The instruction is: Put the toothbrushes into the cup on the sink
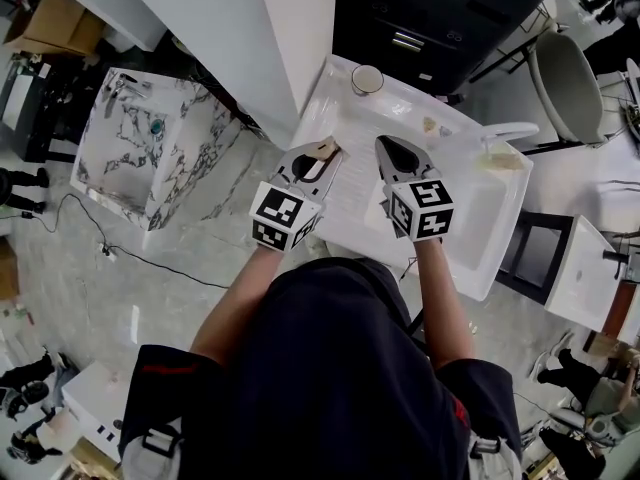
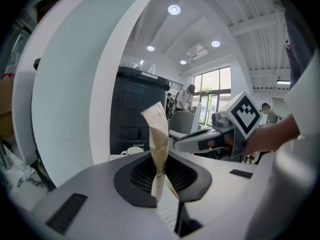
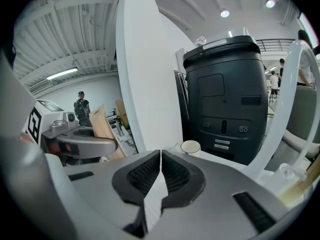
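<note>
A white cup (image 1: 366,79) stands at the far left corner of the white sink (image 1: 500,238). My left gripper (image 1: 324,149) hovers over the sink's left edge, shut on a crumpled tan paper wrapper (image 2: 159,144) that sticks up from its jaws. Beside it on the right, my right gripper (image 1: 389,145) is shut with nothing between its pads. In the right gripper view the cup (image 3: 190,147) stands ahead of the shut jaws, and a wooden, toothbrush-like handle (image 3: 303,183) shows at the lower right. A pale yellowish item (image 1: 501,160) lies by the faucet; I cannot tell what it is.
A white curved faucet (image 1: 508,131) rises at the sink's right. A black cabinet (image 1: 430,13) stands behind the sink and a white wall panel (image 1: 240,28) to its left. A marbled block (image 1: 150,148) sits on the floor at left. People stand in the background.
</note>
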`<state>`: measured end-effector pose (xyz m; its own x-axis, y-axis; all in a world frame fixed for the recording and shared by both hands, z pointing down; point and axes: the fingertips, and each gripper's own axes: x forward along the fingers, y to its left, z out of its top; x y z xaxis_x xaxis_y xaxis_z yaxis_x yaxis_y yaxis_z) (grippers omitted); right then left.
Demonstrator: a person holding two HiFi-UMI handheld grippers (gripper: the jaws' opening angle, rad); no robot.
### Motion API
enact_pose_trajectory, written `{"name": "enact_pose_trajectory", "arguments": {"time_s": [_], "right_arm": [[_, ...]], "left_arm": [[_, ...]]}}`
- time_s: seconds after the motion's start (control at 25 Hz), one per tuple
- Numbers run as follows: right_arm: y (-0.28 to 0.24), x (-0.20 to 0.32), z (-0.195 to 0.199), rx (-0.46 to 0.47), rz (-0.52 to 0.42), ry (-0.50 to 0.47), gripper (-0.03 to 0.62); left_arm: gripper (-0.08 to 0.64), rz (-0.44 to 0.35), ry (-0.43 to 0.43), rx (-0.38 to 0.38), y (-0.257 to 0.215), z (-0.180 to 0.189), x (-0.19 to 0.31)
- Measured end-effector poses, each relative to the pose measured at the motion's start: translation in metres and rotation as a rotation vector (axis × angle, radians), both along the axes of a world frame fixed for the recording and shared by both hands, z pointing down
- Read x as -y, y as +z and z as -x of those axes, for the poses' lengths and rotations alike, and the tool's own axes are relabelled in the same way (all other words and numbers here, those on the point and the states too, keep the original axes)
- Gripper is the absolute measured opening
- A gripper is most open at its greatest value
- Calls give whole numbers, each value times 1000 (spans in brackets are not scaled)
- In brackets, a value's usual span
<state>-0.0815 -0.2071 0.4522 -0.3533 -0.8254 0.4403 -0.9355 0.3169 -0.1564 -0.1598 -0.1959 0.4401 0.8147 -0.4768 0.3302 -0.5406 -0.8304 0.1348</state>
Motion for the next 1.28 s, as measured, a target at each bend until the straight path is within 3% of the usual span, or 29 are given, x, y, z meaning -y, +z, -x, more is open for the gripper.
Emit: {"name": "enact_pose_trajectory", "arguments": {"time_s": [0.6, 1.28], "right_arm": [[19, 26, -12, 13, 69, -14, 38], [39, 50, -22, 66, 107, -8, 37]], "left_arm": [[48, -2, 25, 5, -1, -37, 62], [48, -92, 45, 11, -24, -73, 135]]}}
